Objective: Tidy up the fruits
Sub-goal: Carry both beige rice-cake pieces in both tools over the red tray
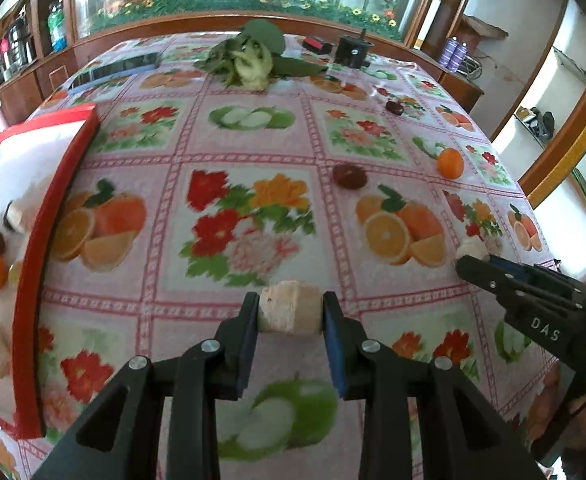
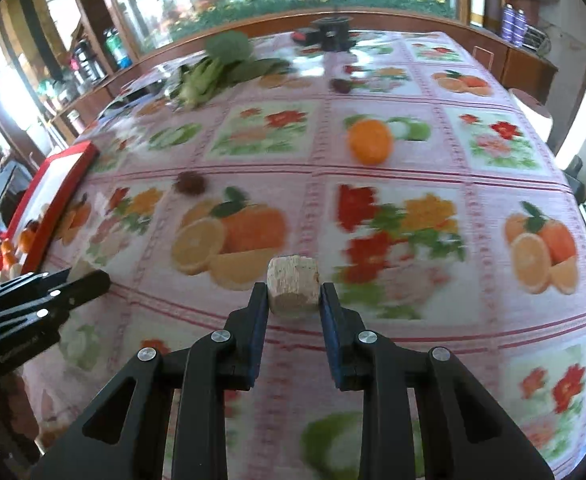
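On the left sat my red tray (image 1: 29,288) with fruit inside. My left claw (image 1: 291,312) squeezed one pale chunk (image 1: 291,310) above the table (image 1: 253,152). My right claw (image 2: 294,294) squeezed another pale piece (image 2: 294,288). An orange (image 2: 370,141) lay farther back.

The black two-finger left gripper (image 1: 291,314) and the black two-finger right gripper (image 2: 294,294) are each angling downward, jaws clamping something small.
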The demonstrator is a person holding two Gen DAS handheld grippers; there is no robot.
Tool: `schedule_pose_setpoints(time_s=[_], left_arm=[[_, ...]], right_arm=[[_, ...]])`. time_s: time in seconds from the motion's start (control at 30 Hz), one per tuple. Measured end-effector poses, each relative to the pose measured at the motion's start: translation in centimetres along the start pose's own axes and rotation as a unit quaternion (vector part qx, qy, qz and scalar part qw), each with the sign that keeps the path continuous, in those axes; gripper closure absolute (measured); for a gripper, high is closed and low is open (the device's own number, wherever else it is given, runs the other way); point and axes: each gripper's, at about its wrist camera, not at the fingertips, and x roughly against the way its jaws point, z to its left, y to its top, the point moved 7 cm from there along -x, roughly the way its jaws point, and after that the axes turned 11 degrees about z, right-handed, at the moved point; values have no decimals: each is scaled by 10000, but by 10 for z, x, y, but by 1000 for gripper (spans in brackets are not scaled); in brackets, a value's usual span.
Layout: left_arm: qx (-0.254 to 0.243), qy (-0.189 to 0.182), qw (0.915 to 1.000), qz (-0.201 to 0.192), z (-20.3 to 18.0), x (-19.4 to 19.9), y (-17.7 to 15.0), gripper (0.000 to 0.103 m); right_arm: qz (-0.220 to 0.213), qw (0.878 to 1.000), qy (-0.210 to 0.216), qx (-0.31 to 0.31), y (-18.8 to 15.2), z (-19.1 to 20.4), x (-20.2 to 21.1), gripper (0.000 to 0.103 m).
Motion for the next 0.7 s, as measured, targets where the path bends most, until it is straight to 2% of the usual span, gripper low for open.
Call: schedule_pose_setpoints(time_s=[0.27,0.7], left_arm=[[173,-41,9998,-67,27,17,-12,69],[276,-87,9994,-192,70,45,-19,69]], right_arm=[[36,9991,137,410,11,62,-8,78],[200,9973,190,682,24,129,-23,78]])
